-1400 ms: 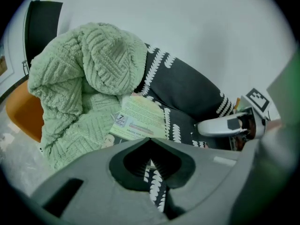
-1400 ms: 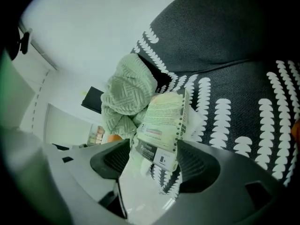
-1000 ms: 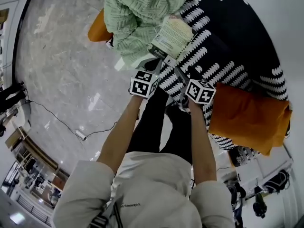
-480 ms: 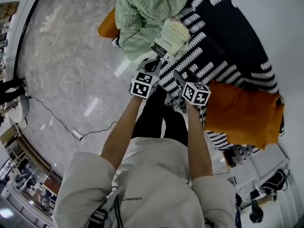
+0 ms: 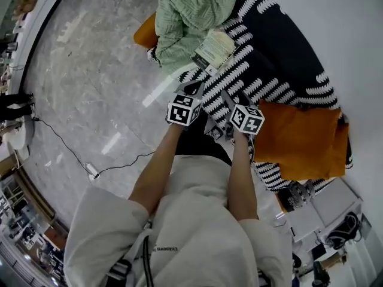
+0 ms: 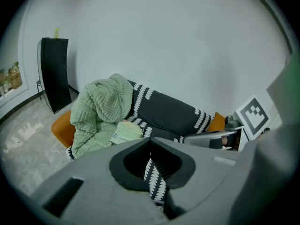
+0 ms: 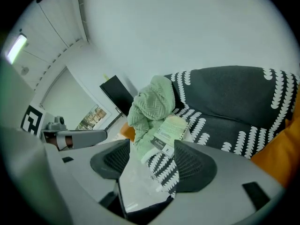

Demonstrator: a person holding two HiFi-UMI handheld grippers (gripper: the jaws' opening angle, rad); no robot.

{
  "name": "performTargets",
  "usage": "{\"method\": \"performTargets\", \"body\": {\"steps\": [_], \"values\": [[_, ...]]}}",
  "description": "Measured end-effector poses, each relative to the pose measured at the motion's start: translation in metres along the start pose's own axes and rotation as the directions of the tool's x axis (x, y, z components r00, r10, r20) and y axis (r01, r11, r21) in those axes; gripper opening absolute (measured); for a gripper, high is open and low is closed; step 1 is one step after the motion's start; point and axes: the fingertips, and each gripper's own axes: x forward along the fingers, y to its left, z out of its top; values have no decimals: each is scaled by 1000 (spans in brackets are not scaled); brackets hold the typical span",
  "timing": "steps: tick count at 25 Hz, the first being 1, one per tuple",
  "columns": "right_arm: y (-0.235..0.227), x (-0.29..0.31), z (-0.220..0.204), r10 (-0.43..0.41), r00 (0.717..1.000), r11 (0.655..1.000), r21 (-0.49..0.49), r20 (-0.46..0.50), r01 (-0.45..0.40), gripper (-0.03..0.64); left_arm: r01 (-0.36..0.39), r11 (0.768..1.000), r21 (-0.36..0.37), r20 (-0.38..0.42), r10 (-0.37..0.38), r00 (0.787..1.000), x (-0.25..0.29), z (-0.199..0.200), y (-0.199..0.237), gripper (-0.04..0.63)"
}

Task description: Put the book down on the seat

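The book (image 5: 214, 49), pale green with a dark spine, lies flat on the seat of the black sofa with white marks (image 5: 281, 46), against a heap of green knitted blanket (image 5: 191, 11). No gripper touches it. Both grippers hang short of the seat's front edge, the book beyond them. My left gripper (image 5: 192, 89) is shut with nothing held, the book (image 6: 126, 131) up and to the left of its tips (image 6: 150, 142). My right gripper (image 5: 227, 100) is open and empty, and the book (image 7: 169, 131) shows between its pads (image 7: 152, 146).
An orange cushion (image 5: 296, 139) lies on the sofa's right end, and another orange piece (image 5: 145, 31) sticks out by the blanket. A cable with a power strip (image 5: 90, 171) runs over the marble floor. A black panel (image 6: 54, 71) stands at the wall.
Both grippers have drawn back a little from the book toward the person. The book stays on the seat where it was.
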Motion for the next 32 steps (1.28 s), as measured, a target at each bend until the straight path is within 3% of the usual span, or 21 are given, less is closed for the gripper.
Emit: {"method": "performTargets", "body": {"steps": [7, 10, 15, 21, 32], "values": [[35, -35, 5, 53, 997, 999, -8, 53, -53, 275, -29, 998, -47, 38, 31, 999, -32, 9, -15, 5], [52, -40, 3, 96, 995, 993, -74, 17, -95, 275, -39, 998, -54, 37, 41, 998, -45, 14, -18, 6], [65, -45, 31, 108, 993, 975, -200, 38, -99, 275, -33, 999, -7, 72, 33, 997, -50, 39, -27, 6], [69, -48, 46, 72, 996, 946, -320, 43, -55, 273, -24, 1000, 15, 77, 23, 997, -46, 51, -26, 6], [39, -41, 51, -34, 999, 954, -297, 28, 41, 259, -41, 999, 18, 34, 40, 999, -35, 46, -13, 6]]}}
